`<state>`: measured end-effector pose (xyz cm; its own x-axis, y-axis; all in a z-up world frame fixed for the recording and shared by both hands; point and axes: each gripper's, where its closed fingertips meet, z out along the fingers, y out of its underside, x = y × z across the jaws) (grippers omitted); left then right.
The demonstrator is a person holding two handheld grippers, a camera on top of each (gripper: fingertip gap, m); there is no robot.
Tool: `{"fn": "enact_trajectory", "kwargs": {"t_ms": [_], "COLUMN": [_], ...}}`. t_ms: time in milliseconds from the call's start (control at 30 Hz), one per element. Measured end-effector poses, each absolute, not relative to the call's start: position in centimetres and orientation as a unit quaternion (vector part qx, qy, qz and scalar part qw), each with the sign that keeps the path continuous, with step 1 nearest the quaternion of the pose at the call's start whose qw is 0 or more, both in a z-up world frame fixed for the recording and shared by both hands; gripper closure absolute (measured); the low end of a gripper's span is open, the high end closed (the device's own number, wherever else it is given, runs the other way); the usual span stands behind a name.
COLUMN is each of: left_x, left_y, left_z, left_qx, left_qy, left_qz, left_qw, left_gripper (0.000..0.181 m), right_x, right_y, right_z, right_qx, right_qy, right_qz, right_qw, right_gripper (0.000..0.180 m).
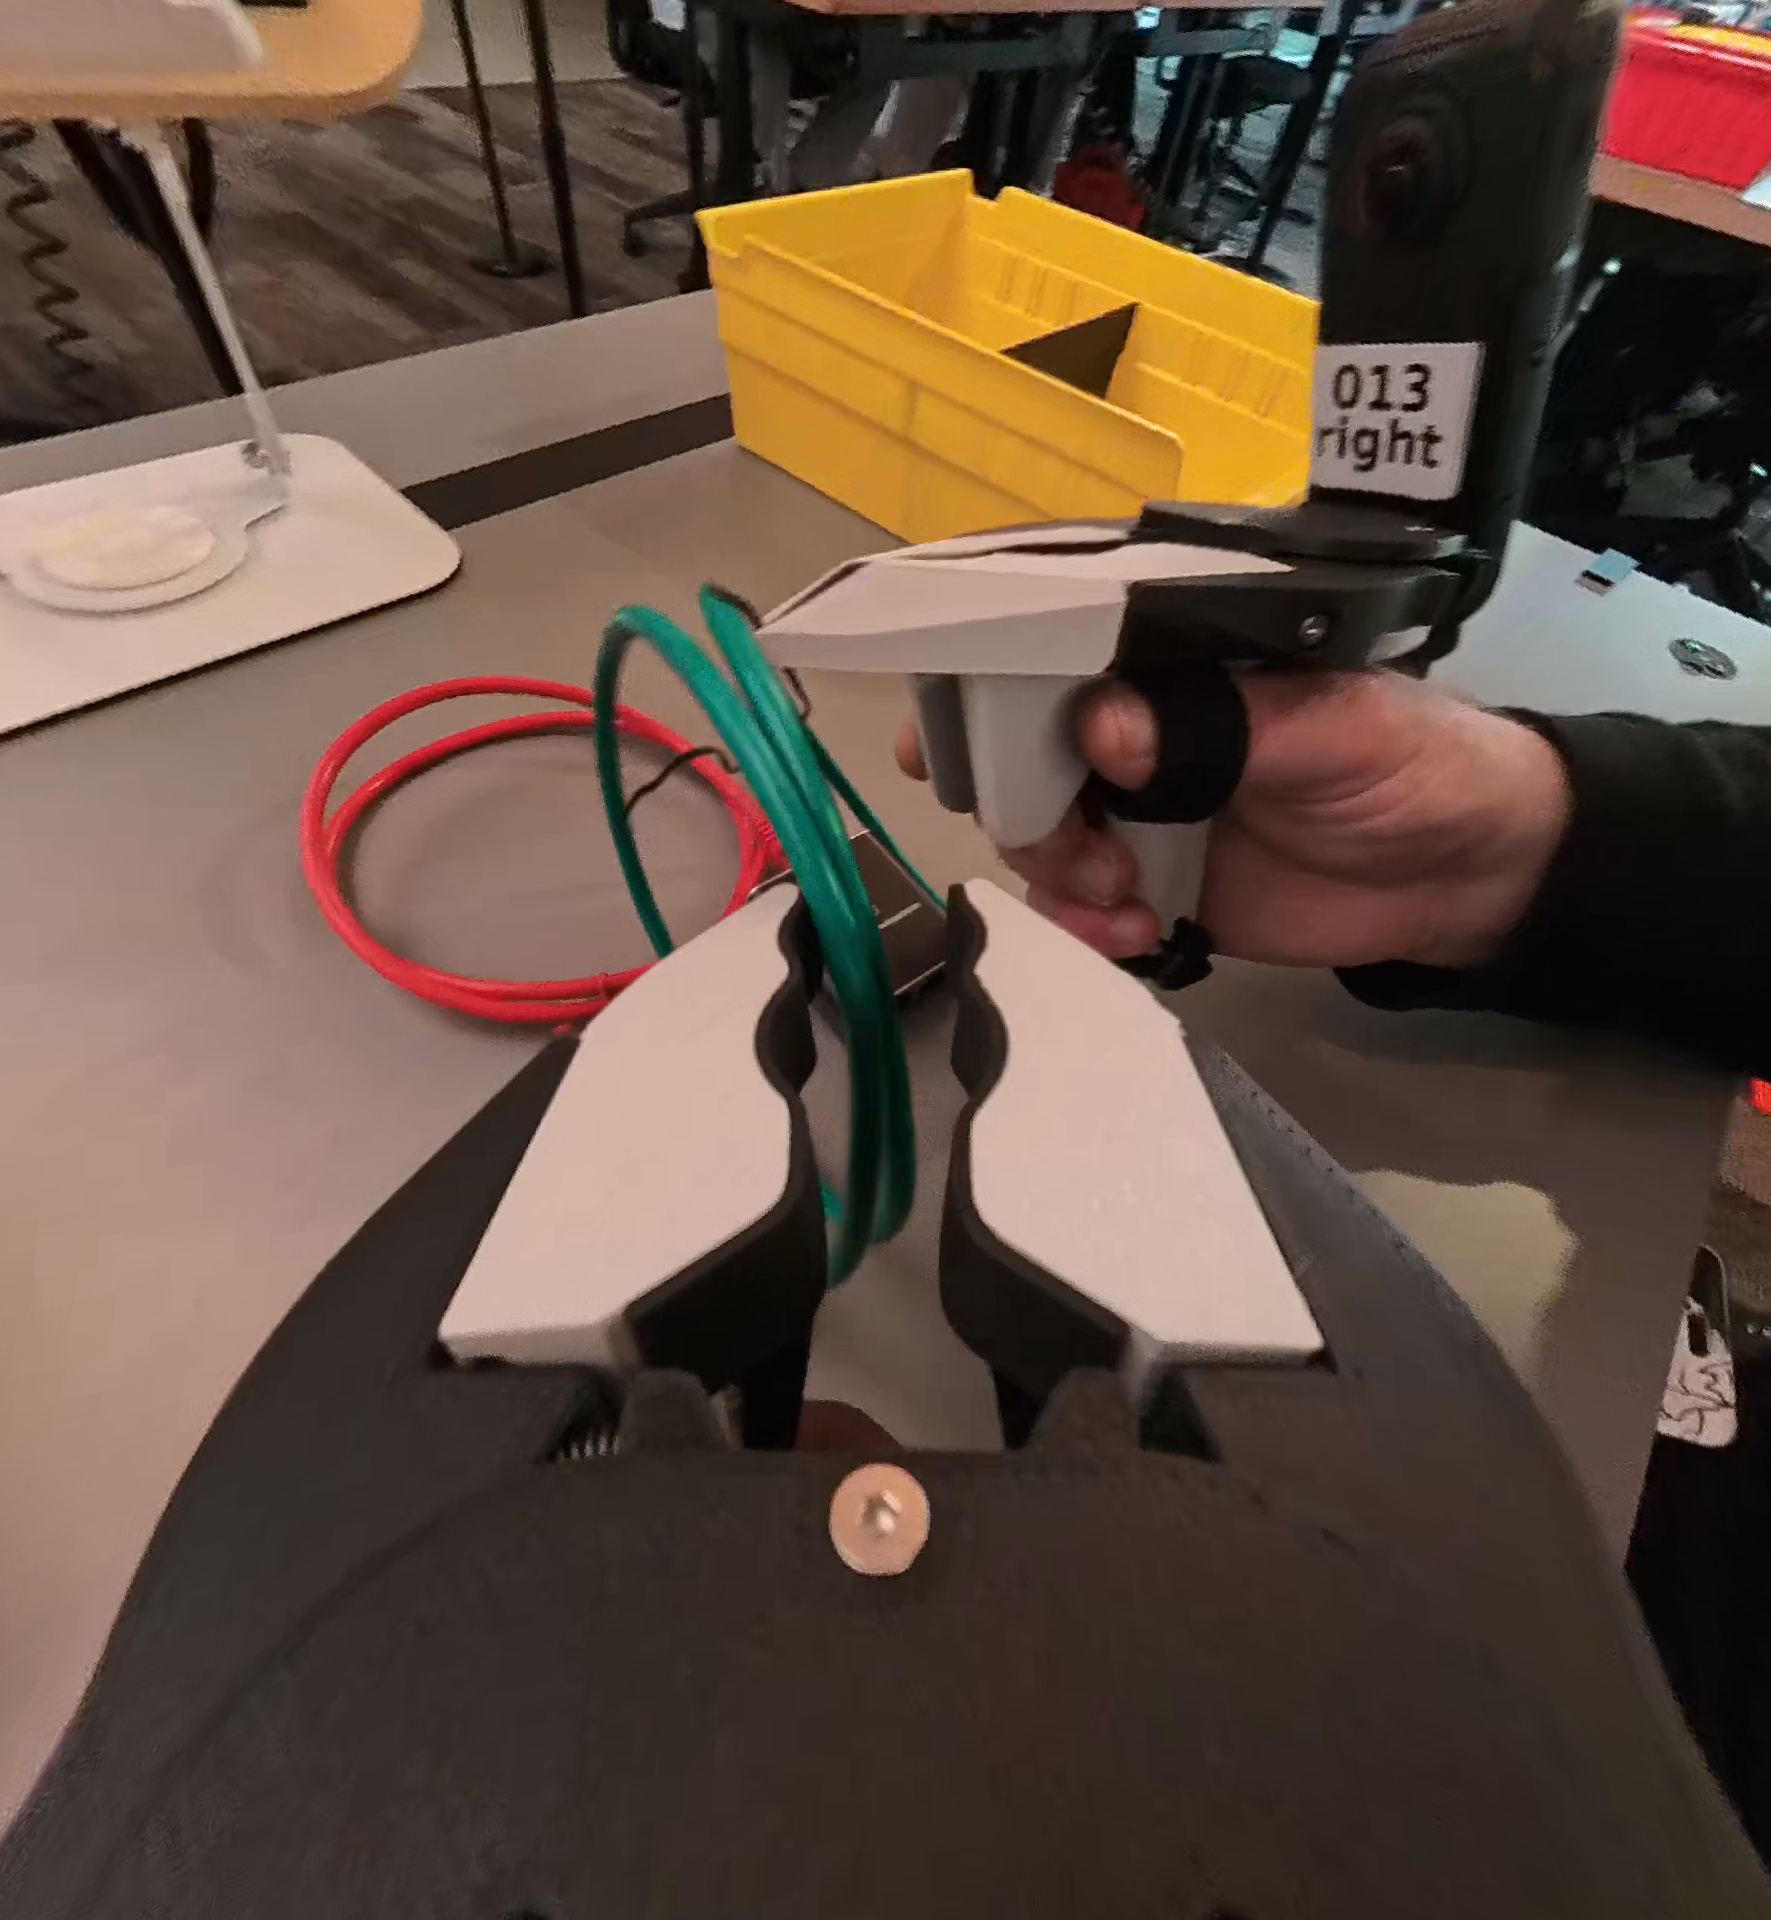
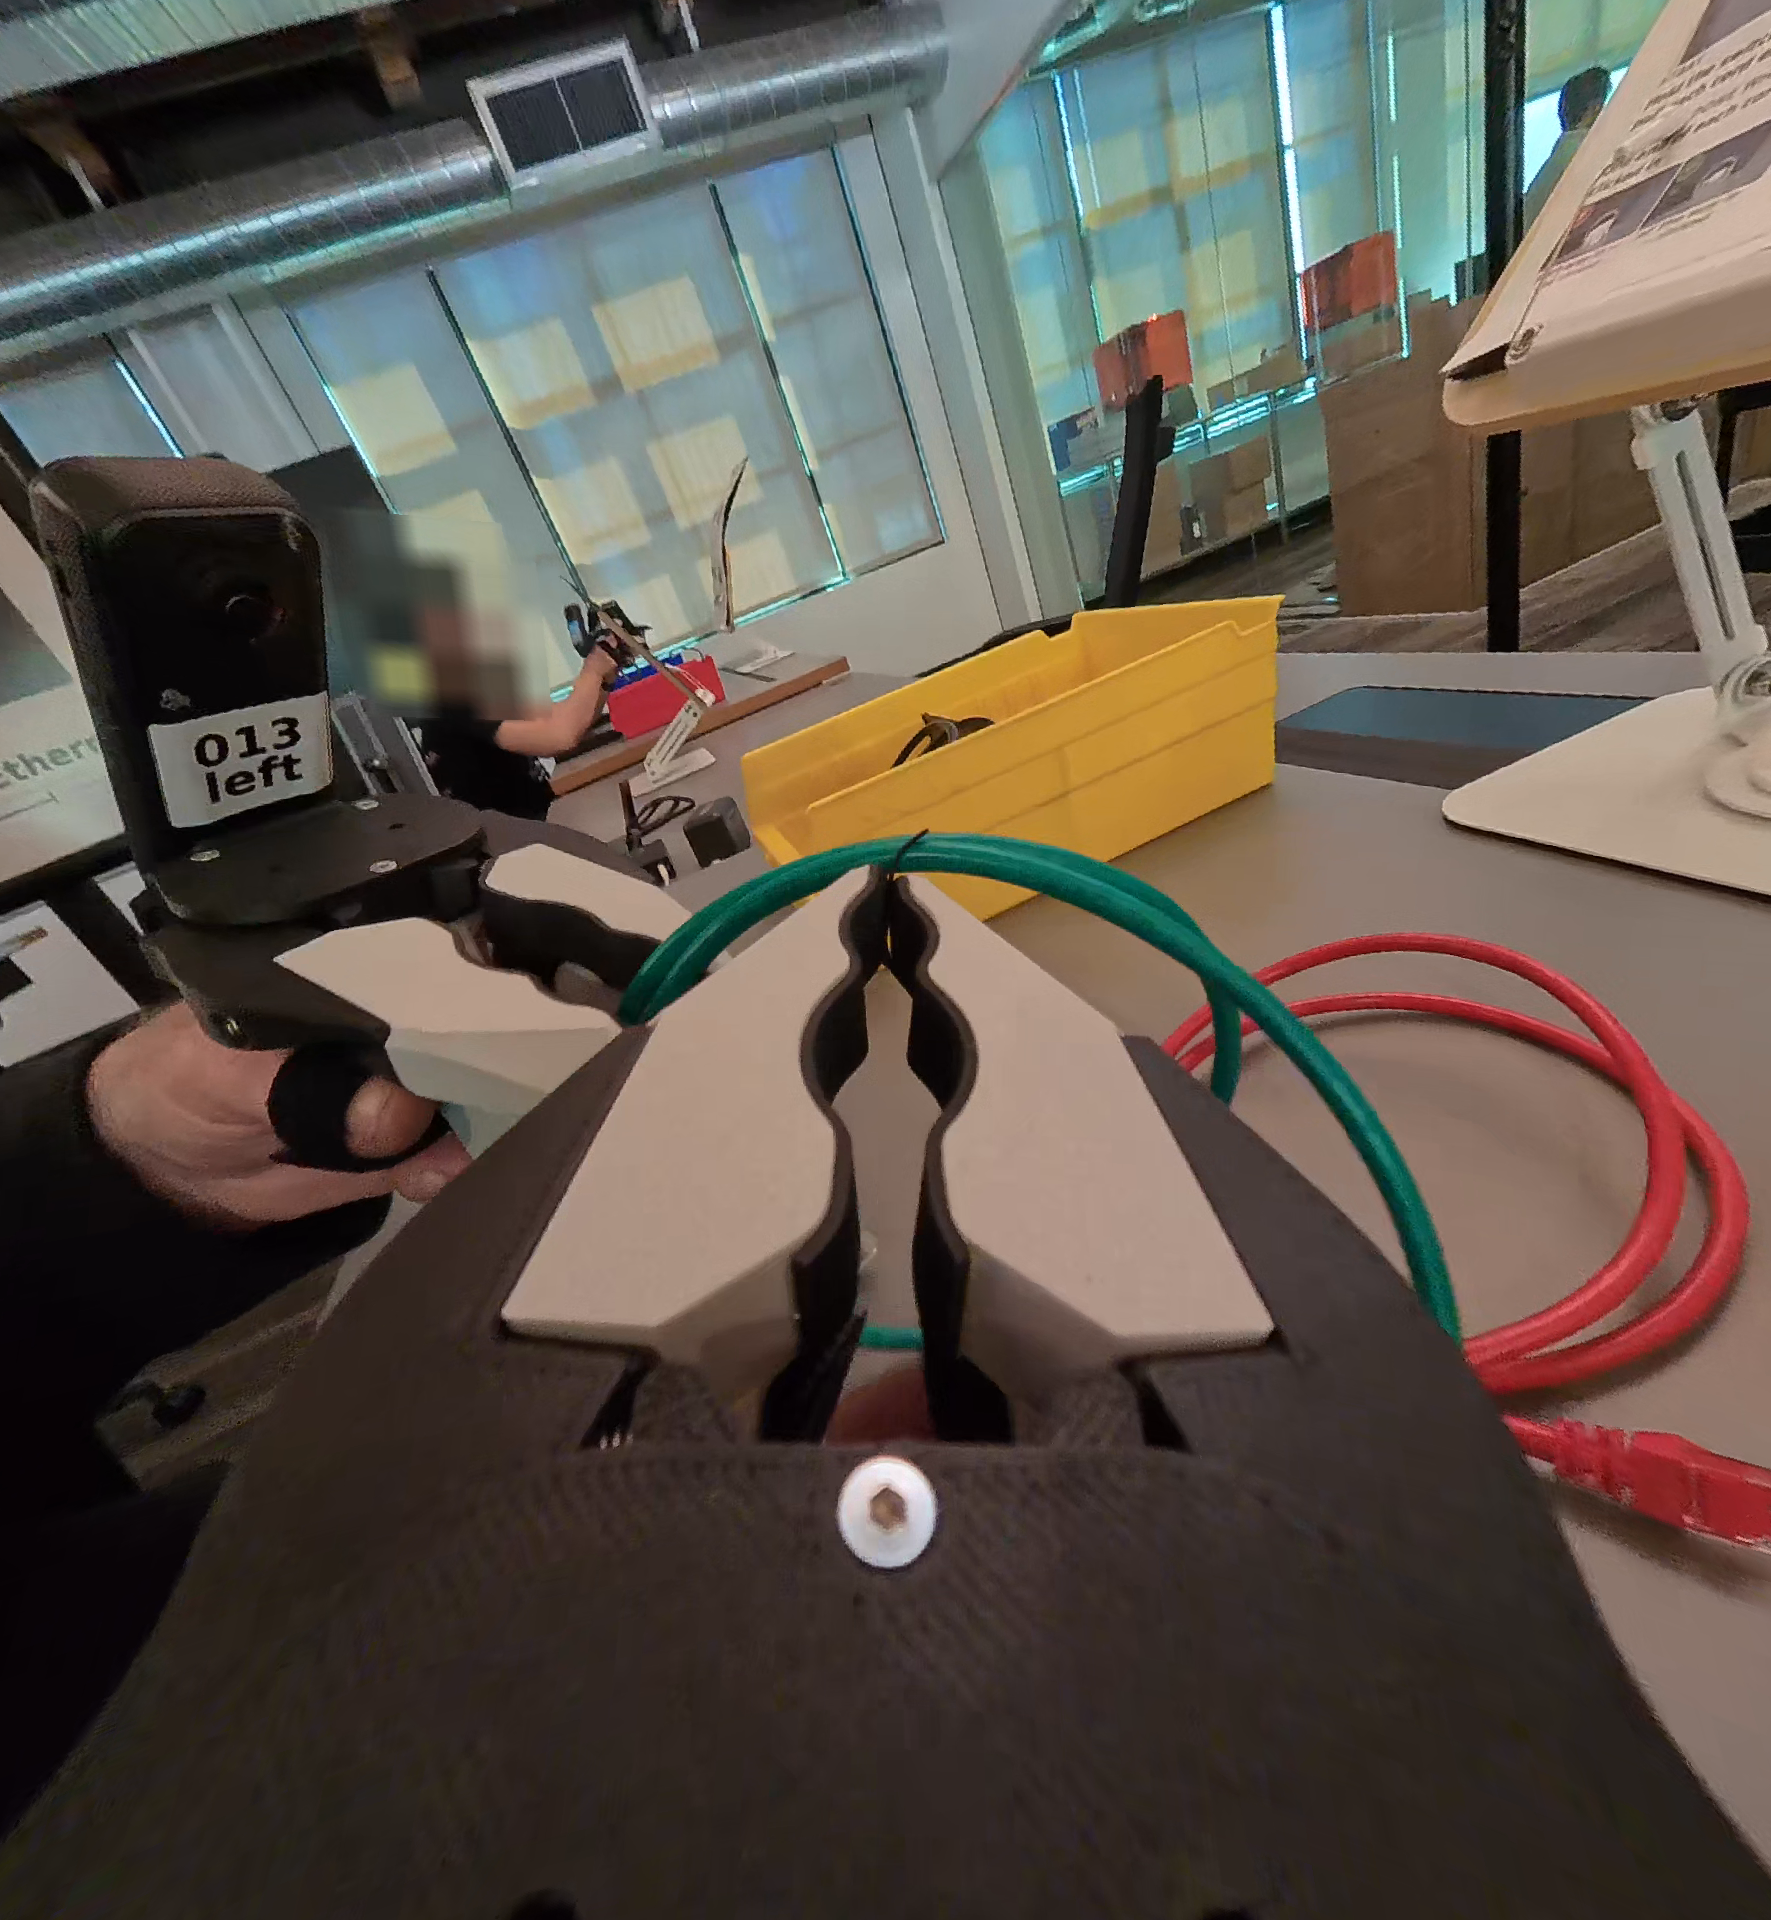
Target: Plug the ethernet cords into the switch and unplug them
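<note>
Green cord, coiled and bound with a thin black tie, hangs lifted off the grey table, pinched at its top by the closed tips of the right gripper, probably to separate it from the red cord lying flat. The left gripper stands part open with the loop running between its fingers, ungripped, likely steadying it; the dark box just past its tips may be the switch.

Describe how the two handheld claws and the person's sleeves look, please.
Both claws, left claw and right claw, have pale grey fingers lined with wavy black pads, on a black textured body with one central screw. Each carries an upright black camera bearing a white label. A black strap loops a finger. The sleeves are black.
</note>
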<state>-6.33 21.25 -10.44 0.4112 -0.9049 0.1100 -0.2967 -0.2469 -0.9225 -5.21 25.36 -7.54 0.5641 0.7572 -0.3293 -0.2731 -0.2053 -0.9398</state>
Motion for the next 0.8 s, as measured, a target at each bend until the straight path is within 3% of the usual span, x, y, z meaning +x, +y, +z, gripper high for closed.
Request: {"fn": "enact_trajectory", "kwargs": {"t_ms": [200, 800], "left_x": [-5.3, -6.7], "left_y": [20.3, 21.9], "left_z": [-9.5, -7.7], "left_qx": [-0.68, -0.664], "left_qy": [0.448, 0.388], "left_qz": [-0.367, -0.398], "left_qw": [0.45, 0.499], "left_gripper": [0.15, 0.148], "right_x": [-5.7, -6.6], "right_y": [24.9, 24.2], "right_z": [-7.0, -6.1], "right_qx": [-0.622, -0.596], "right_qy": [-0.173, -0.171], "right_qz": [0.468, 0.502], "right_qw": [0.603, 0.603], "right_gripper": [0.18, 0.18]}}
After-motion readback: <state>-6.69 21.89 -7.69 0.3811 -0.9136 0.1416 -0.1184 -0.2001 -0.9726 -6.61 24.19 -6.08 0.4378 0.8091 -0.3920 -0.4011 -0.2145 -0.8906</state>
